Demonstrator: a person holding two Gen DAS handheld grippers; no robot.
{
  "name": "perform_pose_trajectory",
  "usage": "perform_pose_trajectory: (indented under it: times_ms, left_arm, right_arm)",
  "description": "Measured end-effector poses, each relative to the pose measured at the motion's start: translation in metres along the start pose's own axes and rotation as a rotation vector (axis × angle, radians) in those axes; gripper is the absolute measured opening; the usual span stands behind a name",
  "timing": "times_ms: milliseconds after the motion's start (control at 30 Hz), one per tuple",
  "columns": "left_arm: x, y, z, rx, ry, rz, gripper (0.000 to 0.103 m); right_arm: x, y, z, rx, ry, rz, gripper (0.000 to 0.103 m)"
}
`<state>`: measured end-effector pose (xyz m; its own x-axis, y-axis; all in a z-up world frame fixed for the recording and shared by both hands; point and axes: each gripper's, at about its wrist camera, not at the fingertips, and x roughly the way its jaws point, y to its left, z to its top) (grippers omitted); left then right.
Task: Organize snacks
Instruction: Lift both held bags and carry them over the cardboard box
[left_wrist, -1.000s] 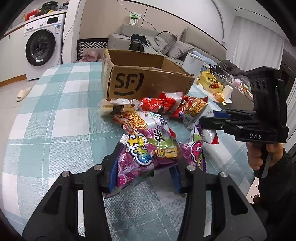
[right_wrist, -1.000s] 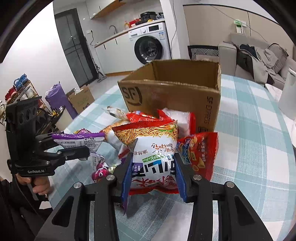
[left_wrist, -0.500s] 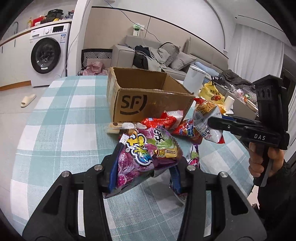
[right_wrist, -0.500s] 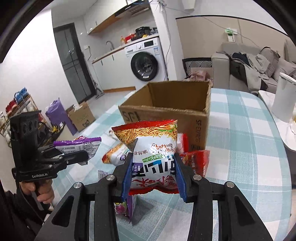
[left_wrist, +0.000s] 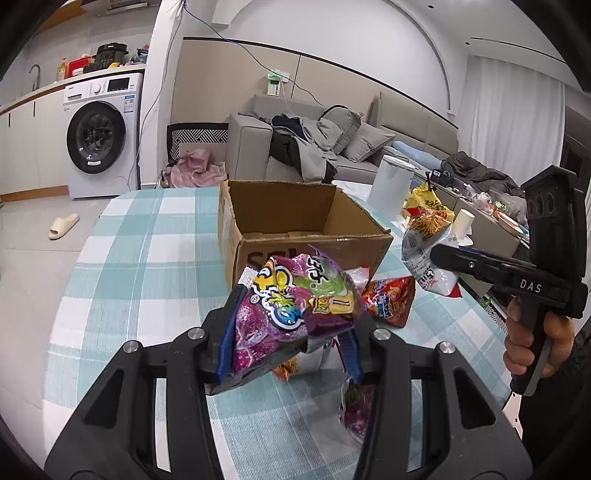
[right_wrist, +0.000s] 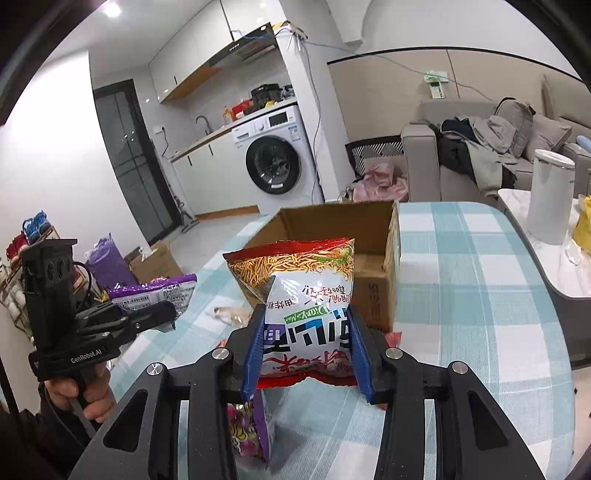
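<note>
My left gripper is shut on a purple candy bag, held up in the air in front of the open cardboard box. In the right wrist view my right gripper is shut on a red and white noodle snack bag, also lifted, with the box just behind it. Each gripper shows in the other's view: the right one at the right with its snack bag, the left one at the left with the purple bag.
More snack packs lie on the checked tablecloth: a red pack by the box, a purple pack below my left gripper. A white kettle and a yellow bag stand on the side table at right.
Both grippers have risen off the table with their bags still held. The snack pile has dropped low in both views and the box's open top now shows.
</note>
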<state>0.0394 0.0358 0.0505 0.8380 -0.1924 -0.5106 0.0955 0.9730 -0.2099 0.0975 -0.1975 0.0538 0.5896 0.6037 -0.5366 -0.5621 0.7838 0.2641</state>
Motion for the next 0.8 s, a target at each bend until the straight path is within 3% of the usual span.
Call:
perform_pose_trajectory:
  times_ms: [800]
  left_arm:
    - [0.041, -0.006, 0.056, 0.018, -0.036, 0.014, 0.043]
  right_arm:
    - [0.015, -0.002, 0.038, 0.043, -0.041, -0.028, 0.042]
